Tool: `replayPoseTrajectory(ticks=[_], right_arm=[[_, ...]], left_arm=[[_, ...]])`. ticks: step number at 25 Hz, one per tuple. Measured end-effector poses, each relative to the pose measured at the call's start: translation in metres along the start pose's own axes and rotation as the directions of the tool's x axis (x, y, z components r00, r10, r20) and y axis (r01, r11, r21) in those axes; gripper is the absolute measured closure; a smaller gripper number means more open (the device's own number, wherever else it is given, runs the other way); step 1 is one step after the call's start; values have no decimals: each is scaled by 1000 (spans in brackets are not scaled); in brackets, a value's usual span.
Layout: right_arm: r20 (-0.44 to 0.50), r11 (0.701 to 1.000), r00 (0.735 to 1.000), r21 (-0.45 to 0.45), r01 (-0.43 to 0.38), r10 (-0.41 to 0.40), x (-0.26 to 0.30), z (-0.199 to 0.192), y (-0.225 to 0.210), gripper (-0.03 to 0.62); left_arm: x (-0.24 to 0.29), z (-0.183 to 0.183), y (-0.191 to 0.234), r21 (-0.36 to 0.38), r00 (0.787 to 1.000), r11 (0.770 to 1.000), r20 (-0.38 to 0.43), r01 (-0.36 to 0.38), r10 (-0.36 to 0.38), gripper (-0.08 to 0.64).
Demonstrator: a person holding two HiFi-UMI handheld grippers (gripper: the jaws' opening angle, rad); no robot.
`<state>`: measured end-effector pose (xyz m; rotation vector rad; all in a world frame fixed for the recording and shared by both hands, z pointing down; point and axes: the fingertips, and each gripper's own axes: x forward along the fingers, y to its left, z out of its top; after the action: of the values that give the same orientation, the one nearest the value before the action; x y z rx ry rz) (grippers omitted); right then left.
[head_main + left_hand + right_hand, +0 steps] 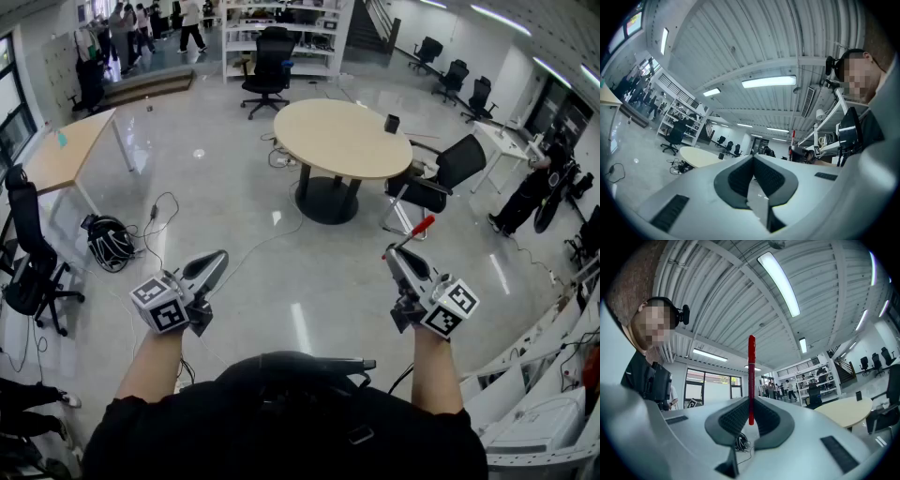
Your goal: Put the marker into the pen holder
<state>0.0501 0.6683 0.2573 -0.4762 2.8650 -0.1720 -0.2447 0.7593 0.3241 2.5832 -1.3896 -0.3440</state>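
1. Marker pen, slim and red (419,226) (751,376), is pinched near its lower end between the ribbed black pads of the grey hand-held right gripper (394,253) (751,411). The jaws are closed on it, and most of the pen stands up past the jaw tips
2. In the head view the pen leans up and to the right, out over the glossy pale floor (281,272)
3. The grey hand-held left gripper (218,256) (753,161) has its jaws brought together at the tips with nothing between them
4. Both grippers are held out at about the same height in front of a person in a black top, each with a cube of square markers at its rear
5. A round beige-topped table on a dark pedestal (328,141) stands ahead, well apart from both grippers
6. A small dark cup-shaped pen holder (392,123) sits near the table's far right edge, well apart from the marker pen
7. A black office chair with armrests (441,178) stands just beside the table on the right
8. A bundle of black coiled cables (108,242) lies on the floor to the left
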Motion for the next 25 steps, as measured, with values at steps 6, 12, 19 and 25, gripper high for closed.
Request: replayPoseTrajectory(ticks=[6,12,19,25], right_arm=[[0,1000,1000,6,1,-1,-4,-1,-10,558],[-5,999,1000,36,-2,2,-13,-3,-20,558],[2,1000,1000,19,-1,1,-40,8,-26,558],[8,1000,1000,7,-10,10,-74,17,-35,558]], left_arm=[[13,-7,-1,-32,1000,999,0,5,-5,565],[28,-10,-7,-26,1000,1000,-8,8,-8,565],[48,-14,-30,-32,1000,999,-19,15,-16,565],[70,-21,-59,-11,999,1000,-32,24,-24,565]])
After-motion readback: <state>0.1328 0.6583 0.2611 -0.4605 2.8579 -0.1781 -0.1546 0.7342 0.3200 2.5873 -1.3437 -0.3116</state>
